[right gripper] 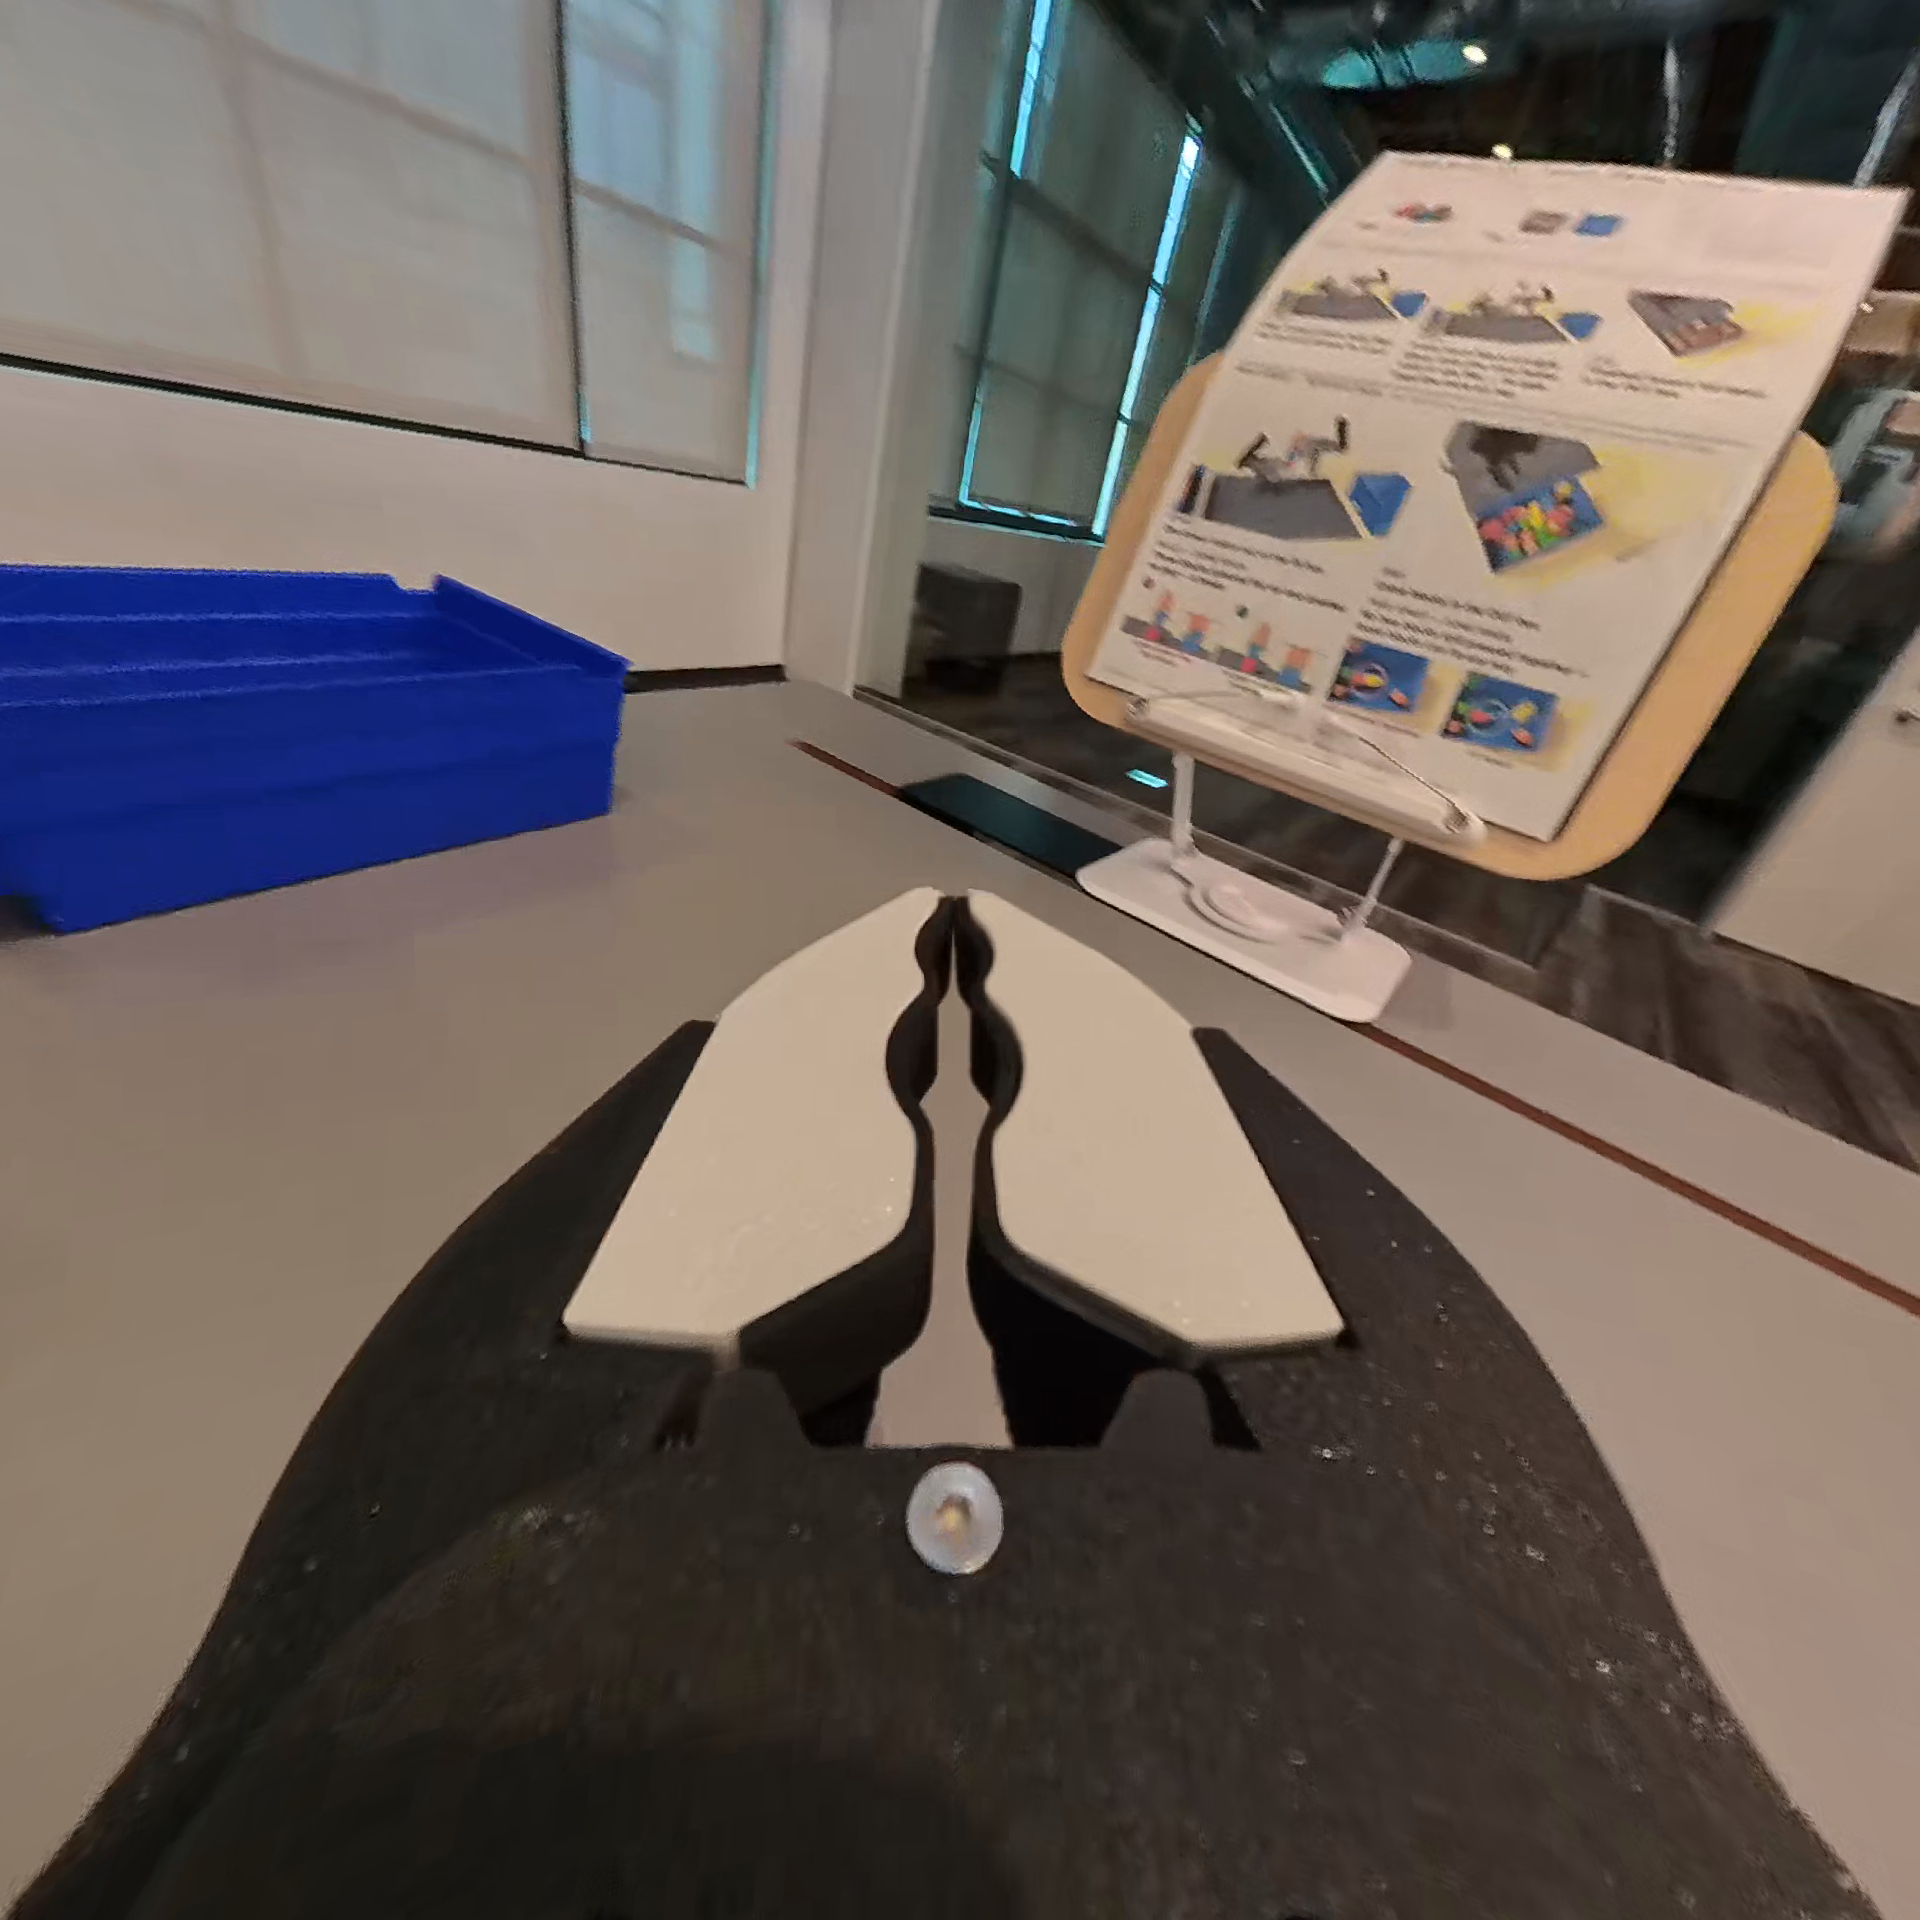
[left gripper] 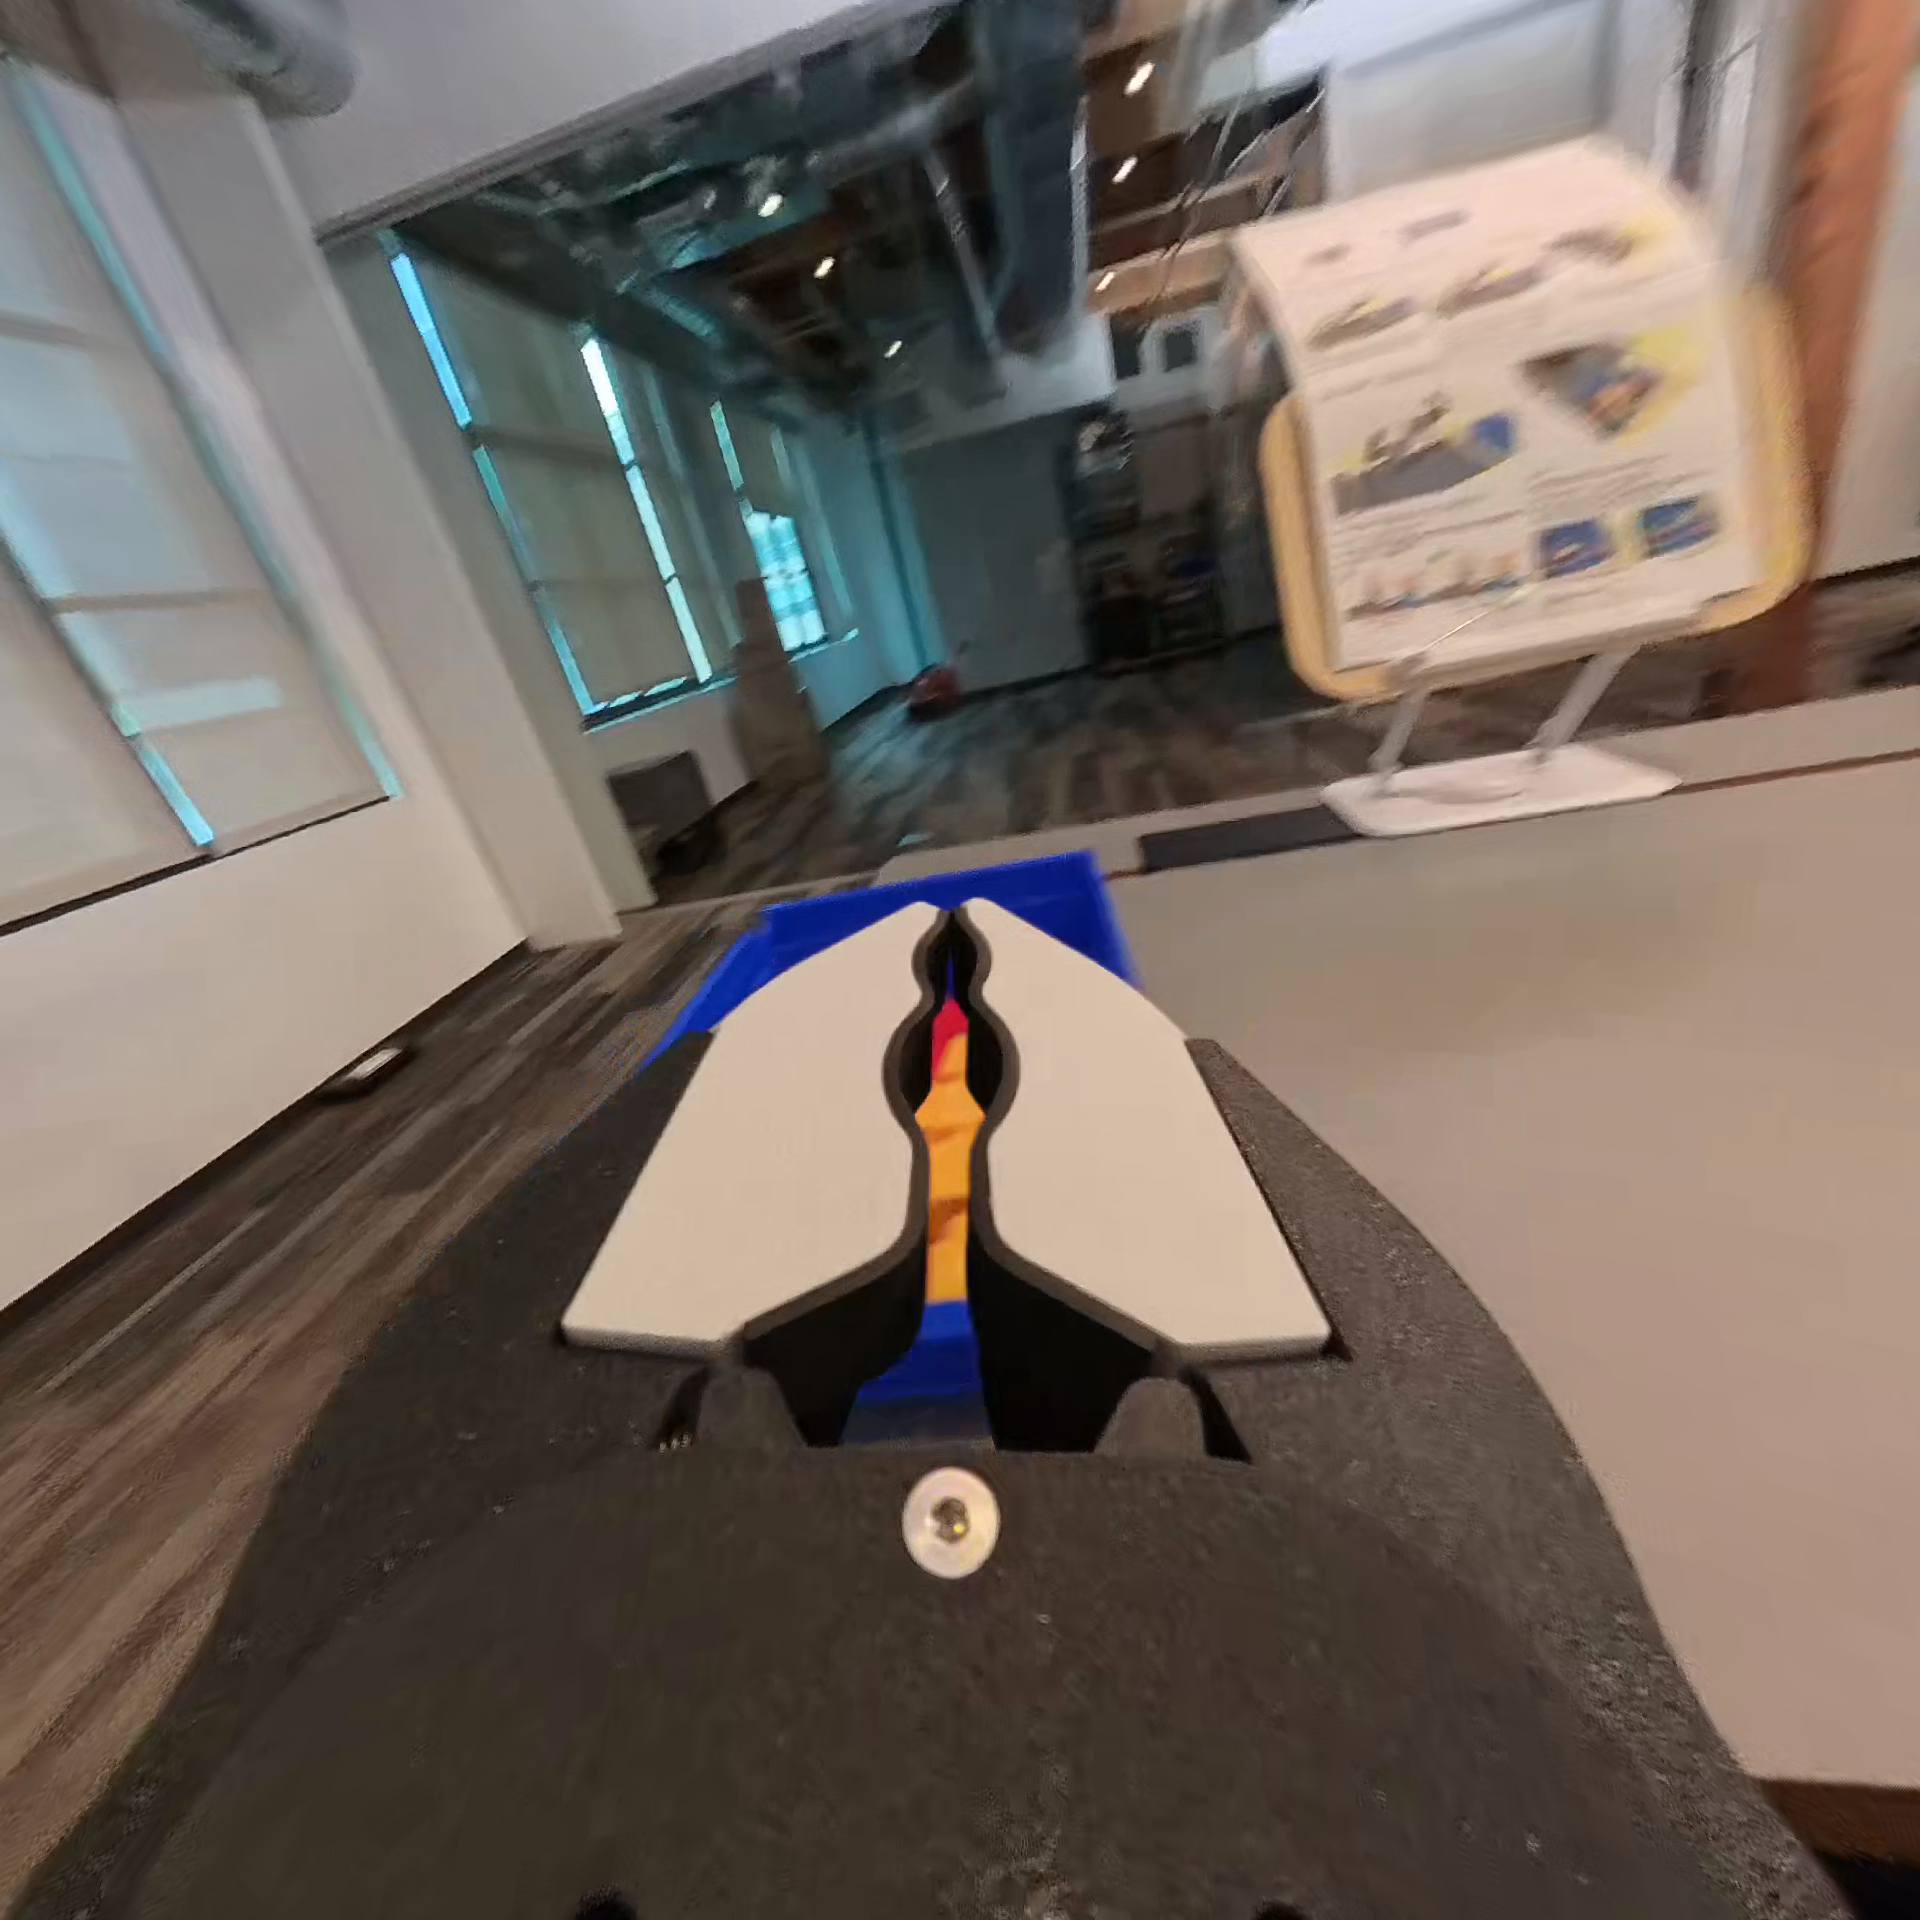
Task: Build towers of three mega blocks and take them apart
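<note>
Left gripper hangs over the blue bin at the table's left corner, fingers pressed together at the tips with nothing between them. Through the slit between the fingers, orange and red blocks show down inside the bin, so the mega blocks sit in there, below the gripper and not in its grasp. My guess is it's parked above the bin because that's where the supply is; it would have to spread its fingers before dropping in for a block. Right gripper is also clenched empty, tips touching, held low over bare grey table well apart from the bin, which lies off to its left. That open patch looks like the likely build spot, so the right one is probably waiting there to receive or steady blocks. No tower anywhere on the table in either view, so building looks not yet begun, or a full cycle is done; I cannot tell which. An instruction sheet on a wooden stand sits at the far table edge, near the right gripper, facing the person for reference. A dark flat strip lies in the table just beside the stand's white base. The left wrist view is motion-blurred at the edges, and the bin's contents are mostly hidden by the gripper.
</note>
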